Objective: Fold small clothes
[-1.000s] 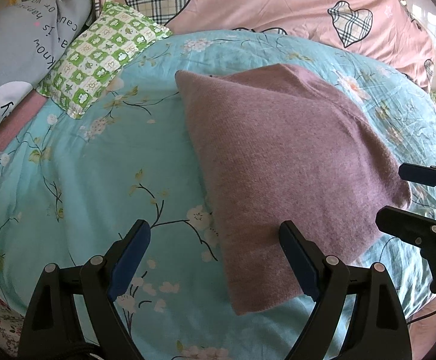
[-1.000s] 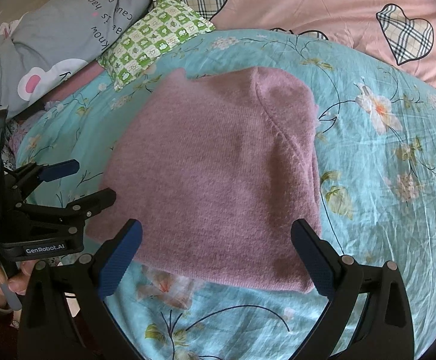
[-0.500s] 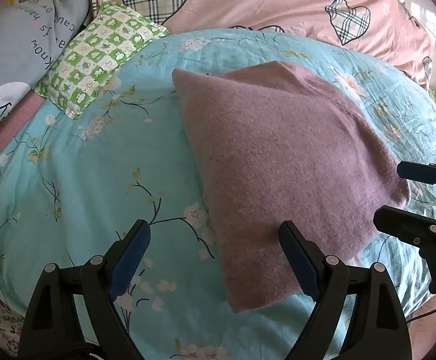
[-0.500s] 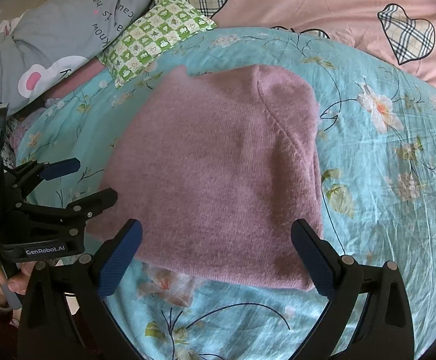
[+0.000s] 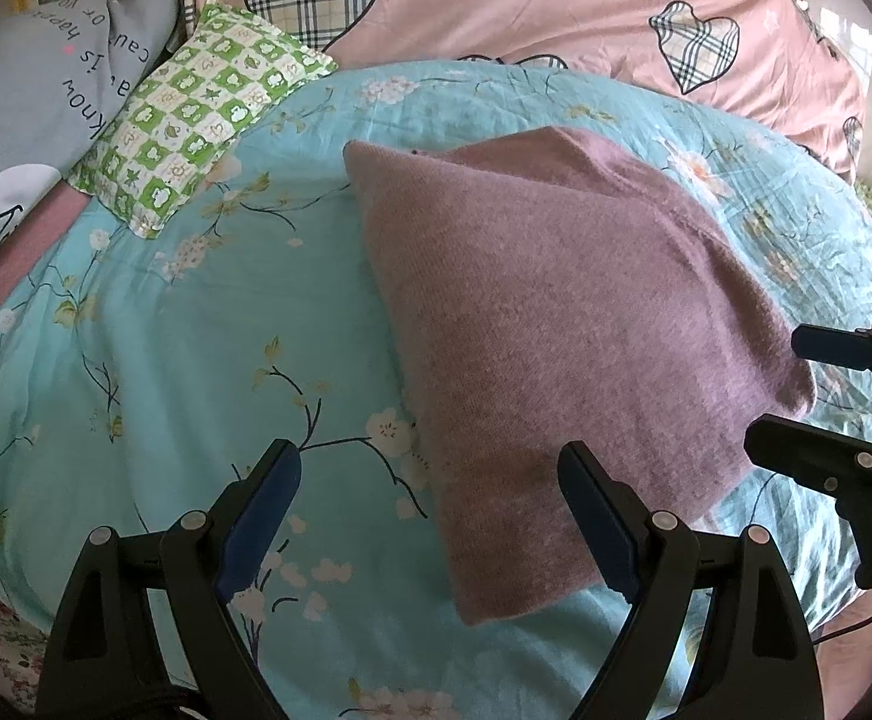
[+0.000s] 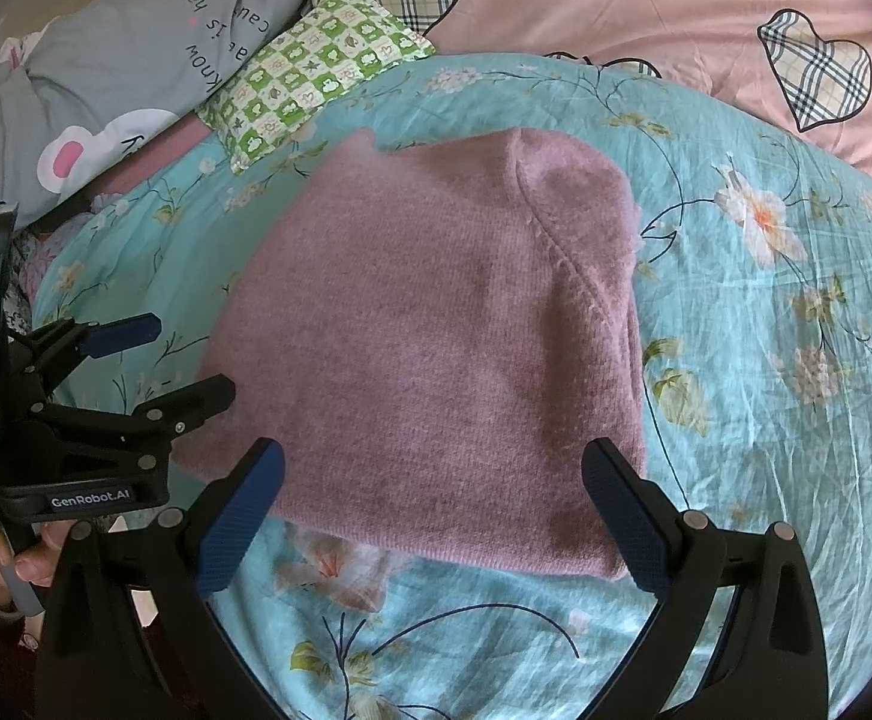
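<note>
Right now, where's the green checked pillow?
Upper left in both views: the pillow lies at the blue quilt's far edge, between the grey pillow and the pink sweater, touching neither.

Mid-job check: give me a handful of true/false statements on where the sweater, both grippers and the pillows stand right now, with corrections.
1. The folded mauve knitted sweater lies on the turquoise floral bedsheet. True.
2. The left gripper is clamped on the sweater. False: its jaws stand wide open, holding nothing.
3. The right gripper is open, at the sweater's near edge. True.
4. The green-and-white checked pillow rests on top of the sweater. False: it lies apart, beyond the sweater's far left corner.
5. The sweater is spread out flat with both sleeves extended. False: it is folded into a compact block, no sleeves sticking out.
</note>
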